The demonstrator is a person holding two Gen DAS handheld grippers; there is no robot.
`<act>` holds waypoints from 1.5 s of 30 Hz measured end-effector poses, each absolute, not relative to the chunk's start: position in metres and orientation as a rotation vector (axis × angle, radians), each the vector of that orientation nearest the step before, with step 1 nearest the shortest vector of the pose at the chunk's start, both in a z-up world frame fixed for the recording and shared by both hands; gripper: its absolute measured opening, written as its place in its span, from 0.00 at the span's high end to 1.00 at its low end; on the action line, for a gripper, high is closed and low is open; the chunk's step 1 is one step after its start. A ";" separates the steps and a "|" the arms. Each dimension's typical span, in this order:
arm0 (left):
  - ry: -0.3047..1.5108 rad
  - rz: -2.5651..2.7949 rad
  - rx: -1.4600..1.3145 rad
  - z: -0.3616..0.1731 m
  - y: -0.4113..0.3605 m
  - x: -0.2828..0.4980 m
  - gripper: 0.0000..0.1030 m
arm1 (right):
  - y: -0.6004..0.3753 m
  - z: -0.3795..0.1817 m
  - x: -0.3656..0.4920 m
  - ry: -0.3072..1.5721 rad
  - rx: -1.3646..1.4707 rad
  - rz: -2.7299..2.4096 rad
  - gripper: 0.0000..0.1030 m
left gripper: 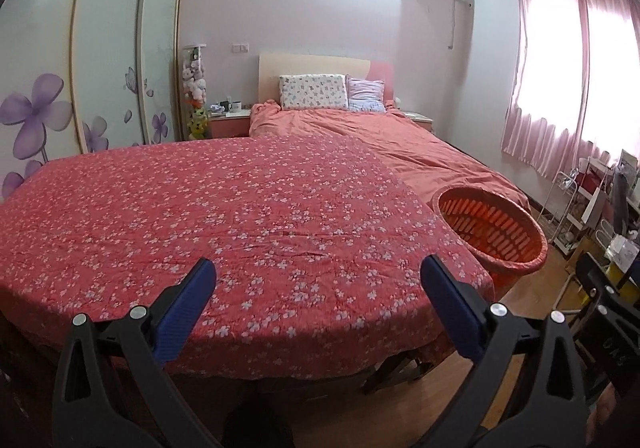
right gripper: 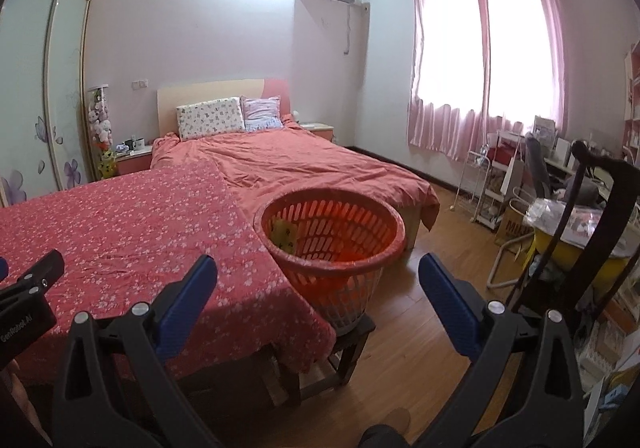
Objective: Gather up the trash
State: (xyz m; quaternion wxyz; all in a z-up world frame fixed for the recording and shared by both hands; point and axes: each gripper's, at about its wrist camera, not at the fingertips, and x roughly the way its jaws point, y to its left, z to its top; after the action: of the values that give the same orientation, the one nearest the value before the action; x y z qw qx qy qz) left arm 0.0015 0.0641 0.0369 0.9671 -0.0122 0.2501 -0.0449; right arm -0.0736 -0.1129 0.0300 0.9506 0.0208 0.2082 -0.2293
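An orange slatted plastic basket stands on a dark wooden stool at the right edge of a table under a red flowered cloth. It also shows in the left wrist view. A yellow-green piece of trash lies inside it against the left wall. My left gripper is open and empty over the cloth's near edge. My right gripper is open and empty, just in front of the basket. The left gripper's body shows at the left edge of the right wrist view.
A bed with an orange cover and two pillows lies behind the table. A wardrobe stands left. A white wire rack, a cluttered desk and a dark chair stand right, on wooden floor.
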 end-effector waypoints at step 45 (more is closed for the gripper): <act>0.557 -0.065 -0.036 0.030 0.054 -0.006 0.02 | -0.116 0.020 -0.069 0.482 0.033 -0.521 0.04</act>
State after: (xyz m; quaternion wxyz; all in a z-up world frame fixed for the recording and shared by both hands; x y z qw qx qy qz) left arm -0.0063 0.0542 0.0304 0.9608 -0.0179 0.2749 -0.0320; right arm -0.0695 -0.1163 0.0203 0.9375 0.0162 0.2361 -0.2550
